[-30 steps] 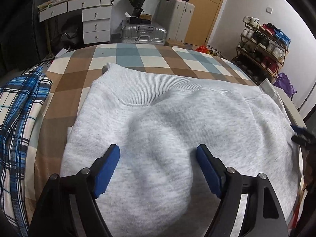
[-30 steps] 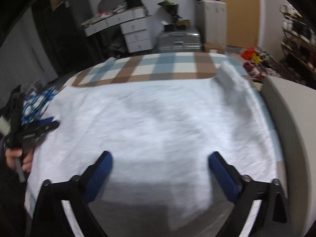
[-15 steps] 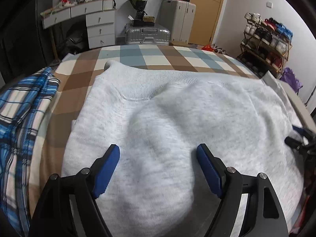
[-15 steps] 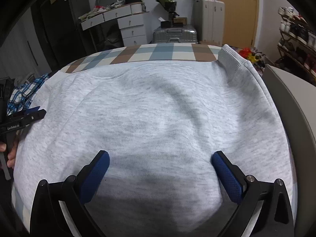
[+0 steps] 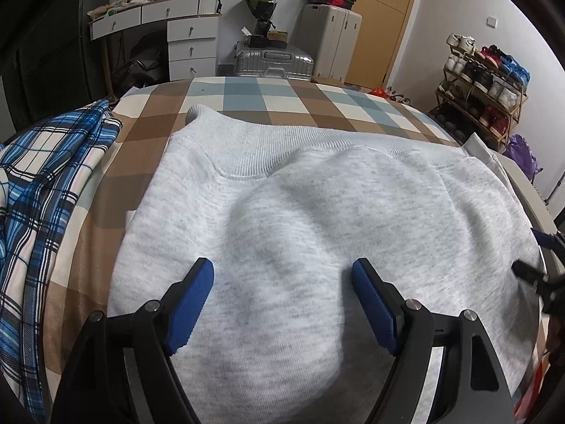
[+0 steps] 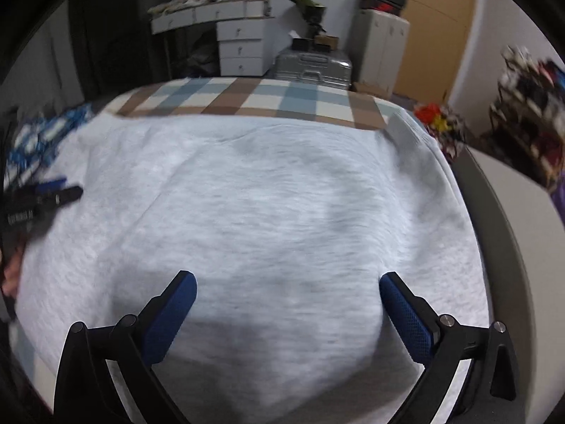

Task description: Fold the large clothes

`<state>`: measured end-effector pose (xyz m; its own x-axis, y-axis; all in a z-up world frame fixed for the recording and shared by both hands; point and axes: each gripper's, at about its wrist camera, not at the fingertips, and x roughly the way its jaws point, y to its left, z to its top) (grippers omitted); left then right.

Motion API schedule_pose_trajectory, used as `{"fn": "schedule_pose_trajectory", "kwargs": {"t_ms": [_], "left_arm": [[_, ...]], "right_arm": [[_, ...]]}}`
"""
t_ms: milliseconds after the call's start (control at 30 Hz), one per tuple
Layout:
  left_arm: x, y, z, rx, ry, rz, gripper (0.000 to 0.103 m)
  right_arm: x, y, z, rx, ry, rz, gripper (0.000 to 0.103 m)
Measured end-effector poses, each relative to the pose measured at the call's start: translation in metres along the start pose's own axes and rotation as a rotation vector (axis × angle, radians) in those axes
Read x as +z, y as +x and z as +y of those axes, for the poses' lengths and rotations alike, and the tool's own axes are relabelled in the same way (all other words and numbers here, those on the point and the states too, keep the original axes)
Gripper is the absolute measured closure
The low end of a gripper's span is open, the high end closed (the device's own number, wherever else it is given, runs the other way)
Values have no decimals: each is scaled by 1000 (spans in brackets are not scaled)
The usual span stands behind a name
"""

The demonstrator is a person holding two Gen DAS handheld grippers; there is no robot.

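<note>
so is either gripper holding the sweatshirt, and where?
Neither. The left gripper and the right gripper both stand open over the sweatshirt, with nothing pinched between the pads.

1. One grey sweatshirt (image 5: 303, 212) on the bed (image 5: 247, 92).
2. One blue plaid garment (image 5: 46, 183).
3. Two grippers: left gripper (image 5: 282, 279), right gripper (image 6: 287, 289).
4. Two suitcases: one silver suitcase (image 5: 275, 62), one white suitcase (image 5: 330, 44).
5. One shoe rack (image 5: 483, 81).

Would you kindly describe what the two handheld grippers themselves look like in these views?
Both are alike: the left gripper and right gripper each have two angular black arms joined by silver round pivot pins, ending in textured blue pads. Seen from the right wrist view, the left gripper's side carries small white lettering, too blurred to read. No cables or sleeves show.
</note>
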<state>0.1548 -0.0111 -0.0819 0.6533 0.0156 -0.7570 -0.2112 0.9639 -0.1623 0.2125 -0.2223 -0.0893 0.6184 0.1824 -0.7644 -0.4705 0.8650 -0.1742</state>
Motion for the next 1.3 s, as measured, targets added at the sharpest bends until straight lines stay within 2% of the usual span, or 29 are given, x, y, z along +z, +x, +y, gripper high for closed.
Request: {"fn": "schedule_pose_trajectory", "kwargs": {"t_ms": [67,133,167,200,233,267,333,367,400,433,467,567,667,733,900,967,1033,1100,1200,1300], "left_arm": [[0,0,-1,6,4,-3,26],[-1,0,-1,4,2,-3,26],[-1,0,-2,2,1,-4,26],[-1,-1,-1,-2,-3,-4,26],[-1,-1,-1,-5,-5,-4,26],[-1,-1,-1,-6,-7,-5,26],[-1,-1,0,-9,-11,-7,26],[-1,-1,0,-10,-13,-8,26],[-1,-1,0,-8,-14,-8,26],[-1,-1,0,-7,-14,-7,26],[-1,-2,-1,-3,-11,-6,26],[-1,-13,-8,54,-40,-5,26],[-11,-42,-33,-23,-48,-52,26],[-21,-56,-60,-31,12,-62,26],[-53,-52,-103,-51,216,5,26],[-63,-40,-107,-29,252,48,26],[-69,-39,-107,0,285,6,23],[-69,-39,-104,-12,274,7,23],[-65,-39,-98,-35,266,4,23],[-67,-40,-94,-46,263,-13,23]], "right_arm": [[2,-13,0,-32,-10,-22,0],[4,-35,-8,-23,32,-117,0],[7,-44,-12,20,69,-156,0],[9,-47,-14,110,107,-182,0],[10,-41,-12,207,123,-168,0],[11,-28,-5,247,108,-119,0],[6,1,12,240,62,-44,0],[2,21,22,207,26,15,0],[-2,27,31,159,-18,12,0],[-6,26,43,101,-96,-29,0],[-6,26,46,90,-109,-24,0],[-4,27,38,129,-62,-9,0],[-6,29,34,140,-76,-30,0],[-8,25,36,142,-76,-33,0],[-12,20,38,139,-82,-40,0],[-12,20,39,134,-87,-43,0],[-11,20,41,124,-98,-45,0],[-10,16,42,132,-111,-24,0],[-10,5,39,204,-133,-25,0],[-17,10,42,183,-193,-17,0]]}}
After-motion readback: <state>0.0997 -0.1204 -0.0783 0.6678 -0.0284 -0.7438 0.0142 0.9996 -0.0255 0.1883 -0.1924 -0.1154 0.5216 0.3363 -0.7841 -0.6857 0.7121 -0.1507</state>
